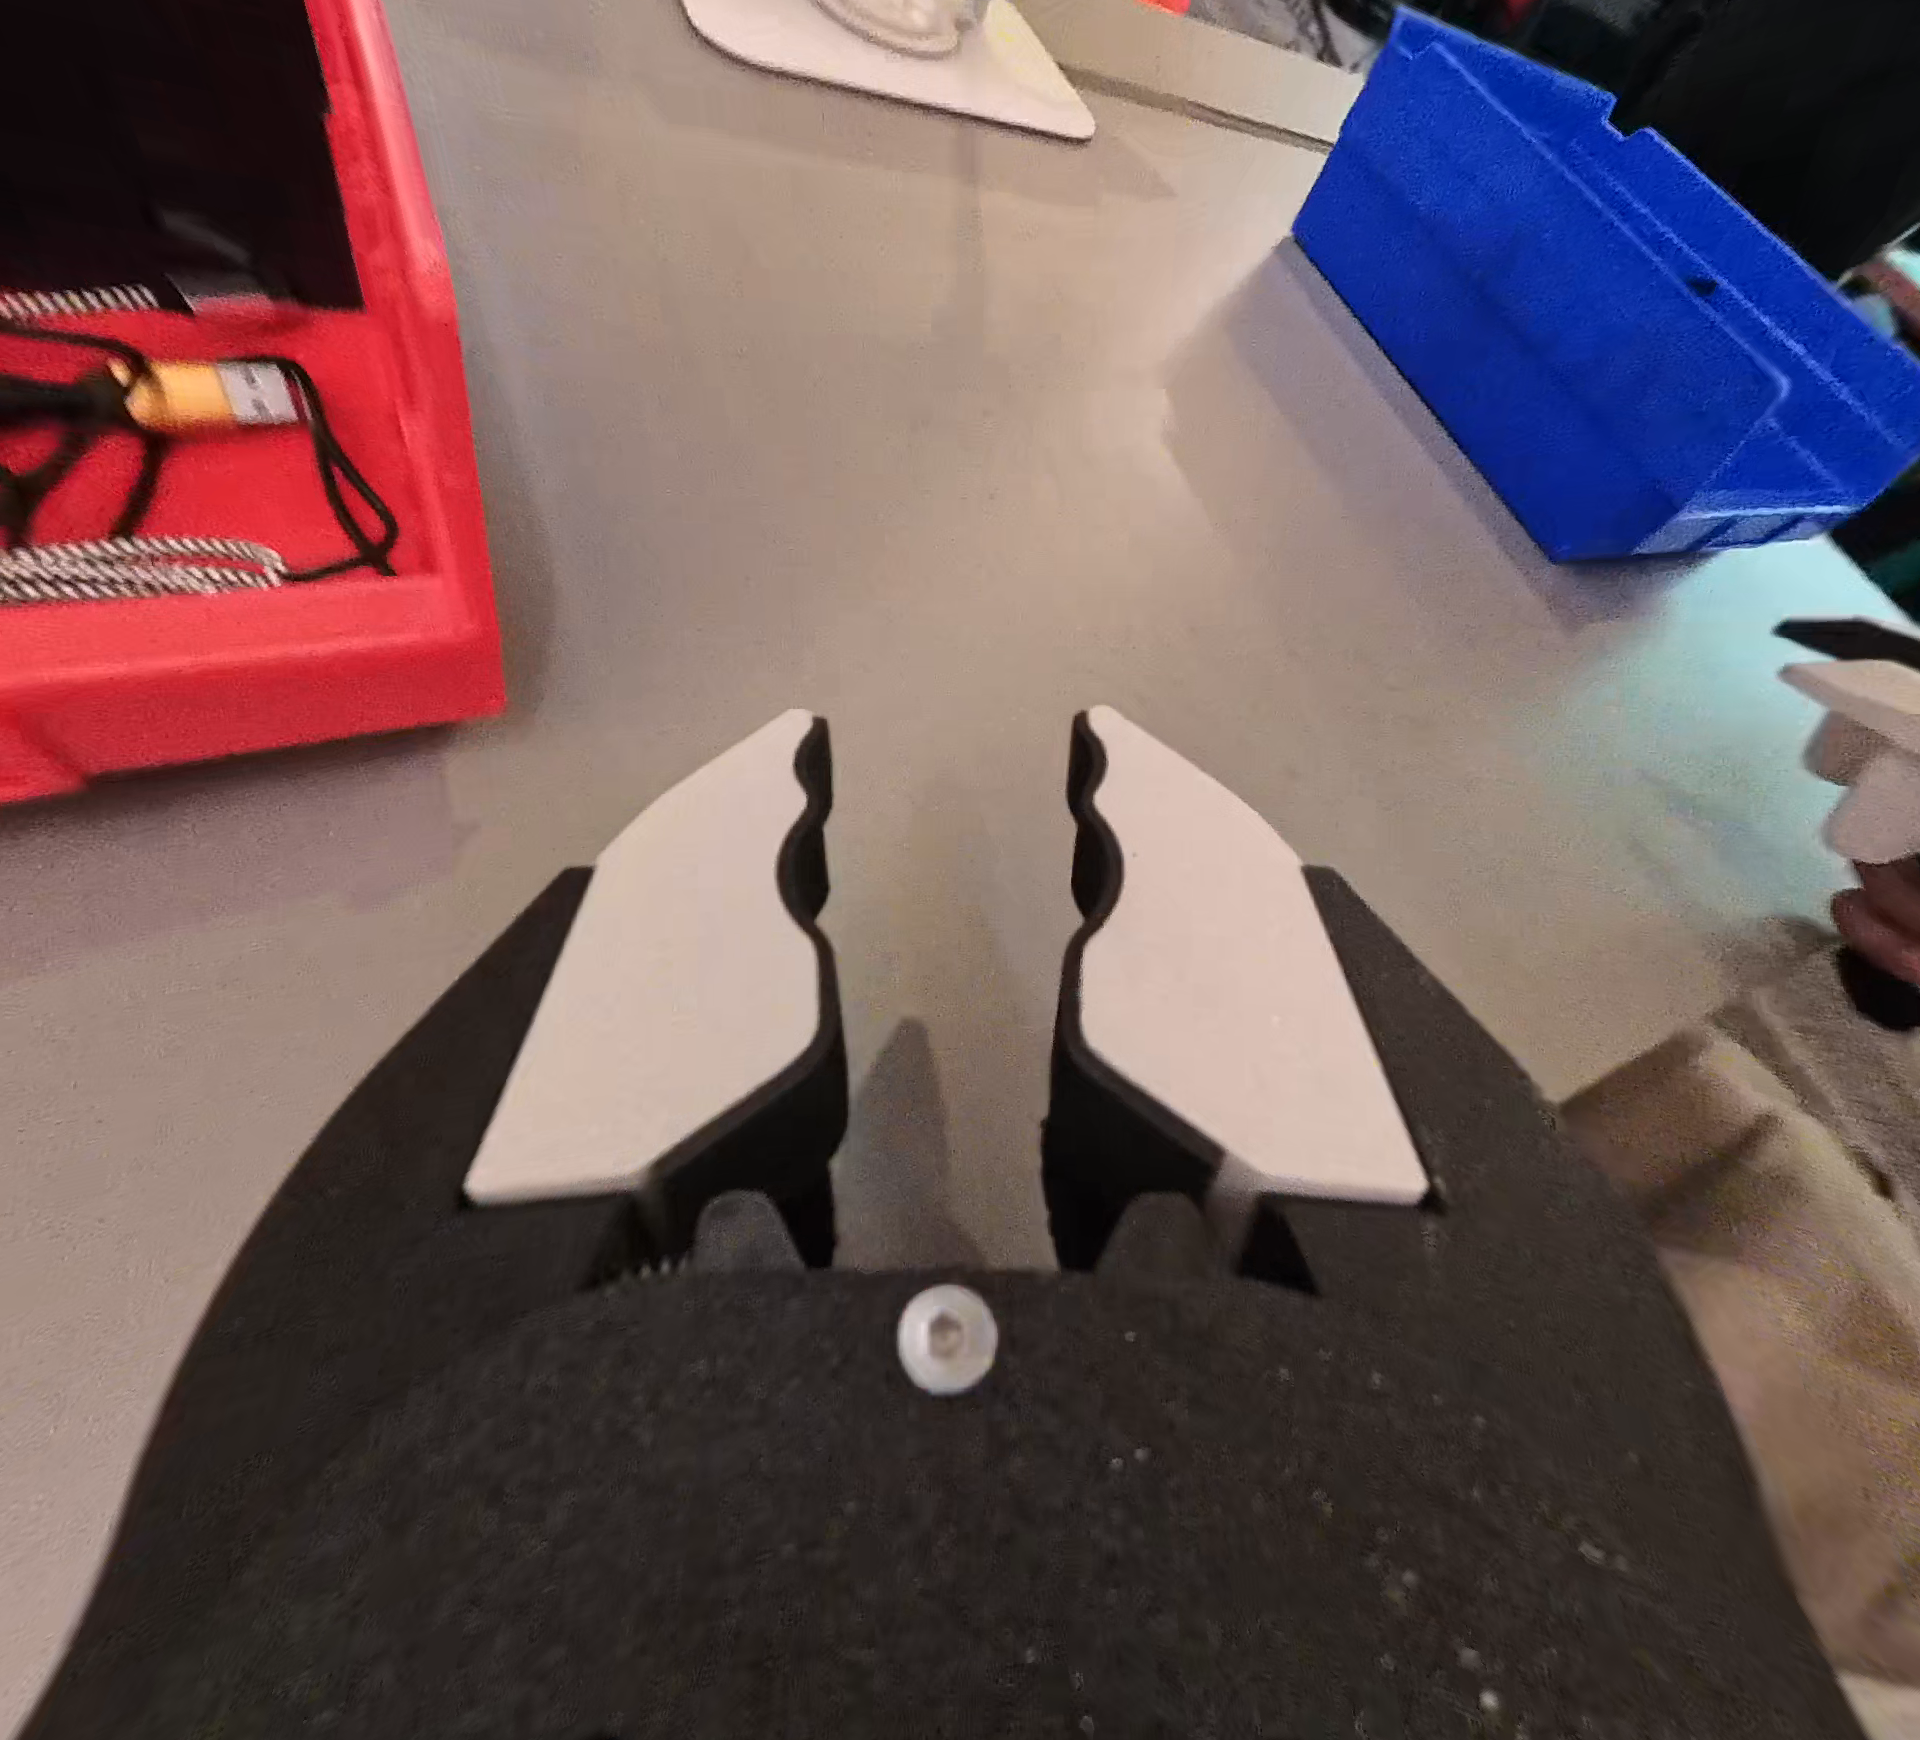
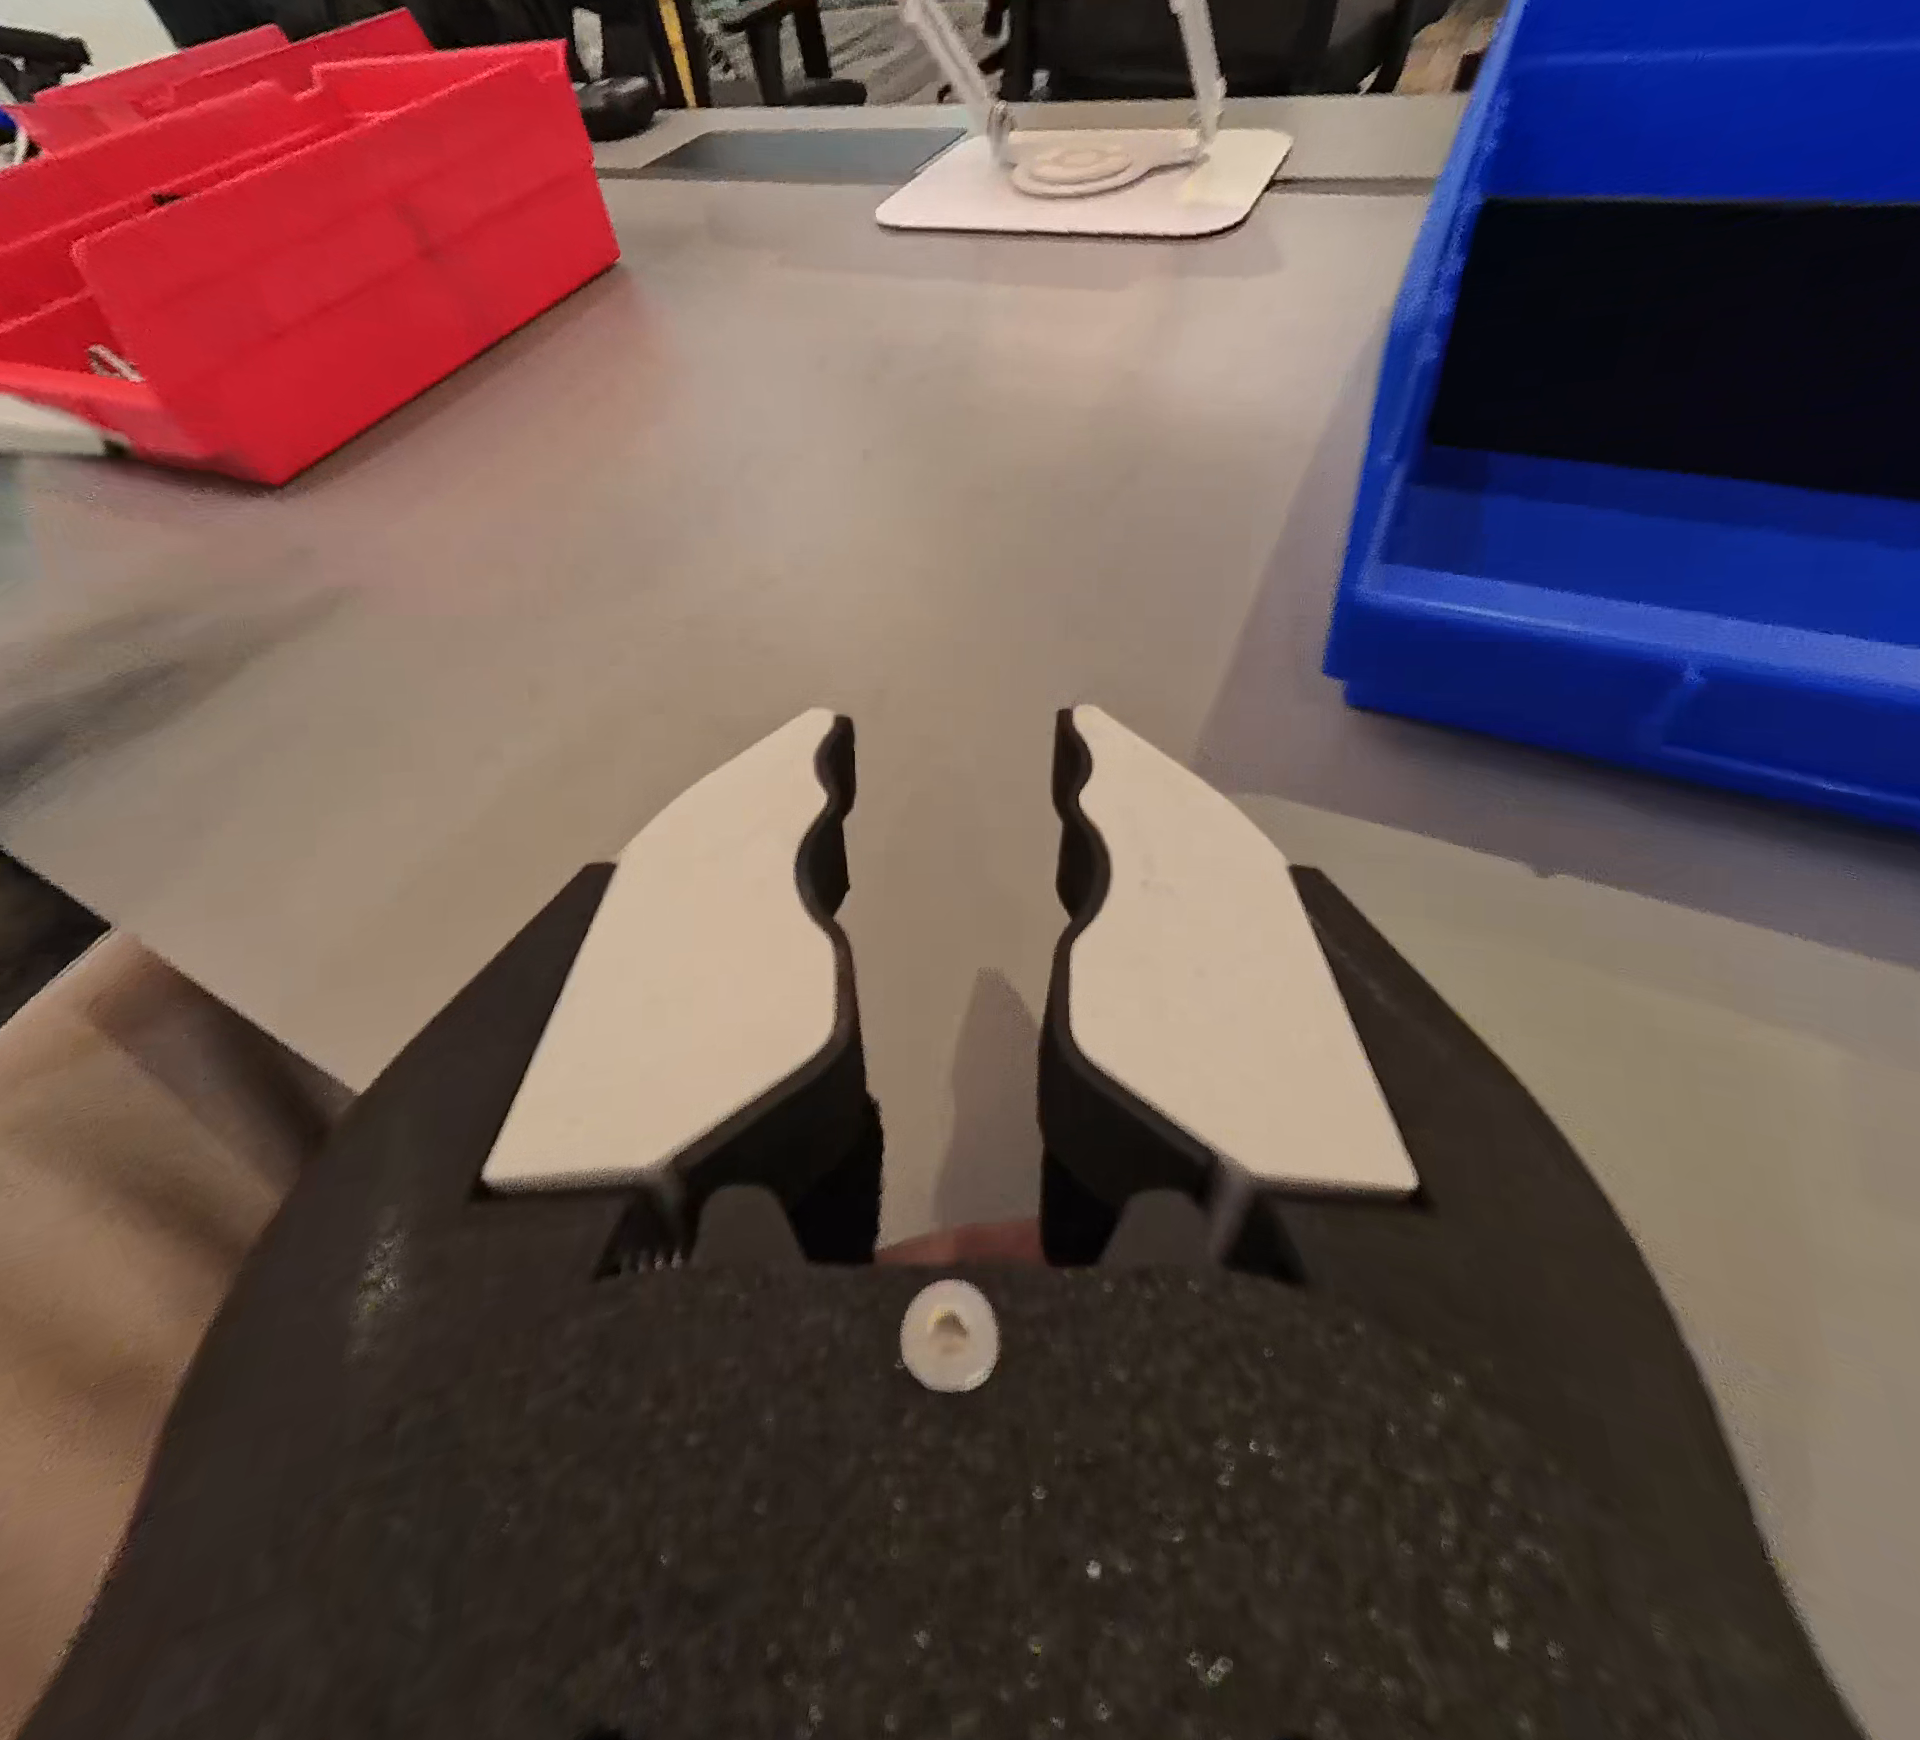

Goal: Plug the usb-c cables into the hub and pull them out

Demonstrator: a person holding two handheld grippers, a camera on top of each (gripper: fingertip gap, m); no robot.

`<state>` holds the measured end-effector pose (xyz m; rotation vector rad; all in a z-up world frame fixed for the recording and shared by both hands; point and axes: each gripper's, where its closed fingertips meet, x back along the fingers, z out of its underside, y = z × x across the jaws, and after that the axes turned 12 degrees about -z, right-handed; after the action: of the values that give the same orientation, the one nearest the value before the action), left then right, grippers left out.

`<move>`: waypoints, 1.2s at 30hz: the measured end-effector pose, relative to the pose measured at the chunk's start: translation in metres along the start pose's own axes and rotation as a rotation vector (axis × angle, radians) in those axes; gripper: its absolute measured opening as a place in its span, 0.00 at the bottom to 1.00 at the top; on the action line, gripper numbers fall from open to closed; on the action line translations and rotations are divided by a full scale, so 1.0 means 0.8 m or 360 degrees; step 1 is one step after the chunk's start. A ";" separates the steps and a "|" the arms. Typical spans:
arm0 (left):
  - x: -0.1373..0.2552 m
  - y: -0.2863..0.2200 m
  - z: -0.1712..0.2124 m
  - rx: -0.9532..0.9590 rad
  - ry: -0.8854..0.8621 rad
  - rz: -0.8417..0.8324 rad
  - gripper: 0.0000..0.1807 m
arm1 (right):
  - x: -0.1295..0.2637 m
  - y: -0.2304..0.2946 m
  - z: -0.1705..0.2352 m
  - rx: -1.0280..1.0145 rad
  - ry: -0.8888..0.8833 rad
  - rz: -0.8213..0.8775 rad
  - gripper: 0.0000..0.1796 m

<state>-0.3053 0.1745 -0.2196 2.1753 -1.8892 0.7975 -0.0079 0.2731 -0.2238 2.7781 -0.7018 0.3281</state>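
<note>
Left tongs [image 1: 949,734], right tongs [image 2: 954,729]: both released, empty, above bare surface [image 1: 935,402]. Cables [image 1: 208,485]: tangled in red bin [image 1: 436,402]. Hub: unseen. Risk: snagging neighbouring loops on lifting.

Red bin [image 1: 436,443] at 9 o'clock: black cable [image 1: 348,485], orange-yellow plug with silver tip [image 1: 208,394], black-and-white braided cables [image 1: 135,563]. Blue bin [image 1: 1558,319] at 2 o'clock. Grey table [image 1: 883,443]. White stand [image 1: 883,17] at 12. Left gripper [image 1: 948,734] and right gripper [image 2: 954,729]: white fingers, black pads, black speckled bodies.
</note>
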 end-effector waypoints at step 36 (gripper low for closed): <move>-0.229 0.249 -0.149 -0.0631 0.1439 -0.0021 0.32 | -0.029 0.059 -0.006 0.0277 0.0053 -0.0187 0.18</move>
<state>-0.5416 0.3491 -0.2518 1.2516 -1.3858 1.0461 -0.0518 0.2441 -0.2167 2.9546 -0.5224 0.4296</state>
